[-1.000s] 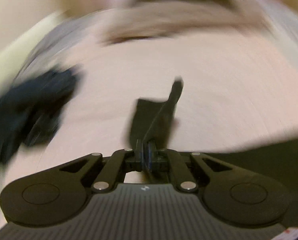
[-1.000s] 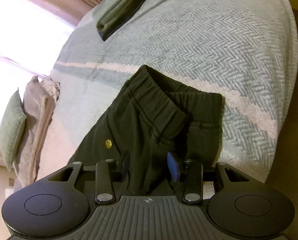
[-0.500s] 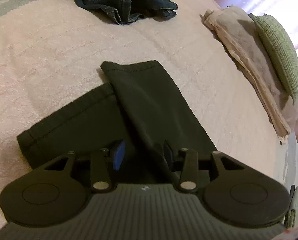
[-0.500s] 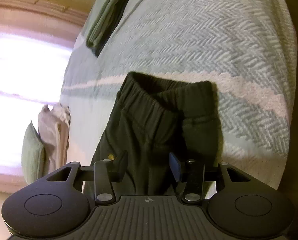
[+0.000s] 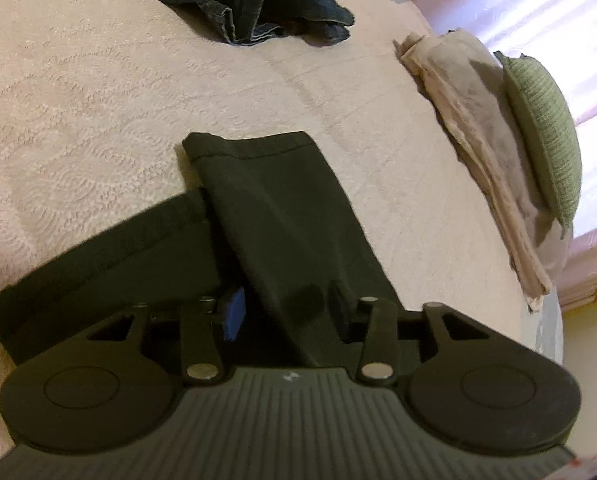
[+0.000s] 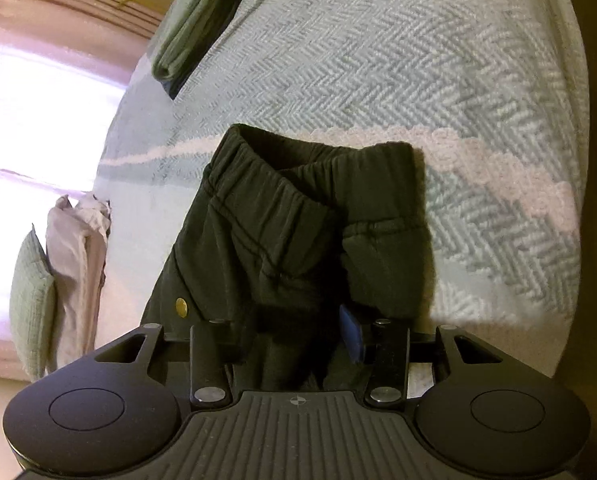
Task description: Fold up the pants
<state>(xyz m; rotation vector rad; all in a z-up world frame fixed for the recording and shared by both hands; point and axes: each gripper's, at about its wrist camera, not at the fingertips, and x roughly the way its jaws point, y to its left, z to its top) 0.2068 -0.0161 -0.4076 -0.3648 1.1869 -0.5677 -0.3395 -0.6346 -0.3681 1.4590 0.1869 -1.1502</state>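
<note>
Dark green pants lie on the bedspread (image 5: 78,100). In the left wrist view, one pant leg (image 5: 274,208) lies across the other leg (image 5: 98,268), hems pointing away. My left gripper (image 5: 287,312) is low over the upper leg; its jaws are closing with that leg between them, pads still apart. In the right wrist view the elastic waistband (image 6: 282,208) is rumpled and folded over, with a brass button (image 6: 181,306) on the left. My right gripper (image 6: 298,332) straddles bunched fabric below the waistband, jaws closing, pads still apart.
A heap of dark jeans (image 5: 258,4) lies further up the bed. Folded beige cloth (image 5: 470,132) and a green cushion (image 5: 546,132) sit by the bright window. A folded green garment (image 6: 202,28) lies far off. The bed's edge (image 6: 578,160) drops away at the right.
The left gripper, earlier shut in a blurred swing, has rolled and now sits over the crossed pant legs with jaws apart. The right gripper has sunk slightly toward the waistband.
</note>
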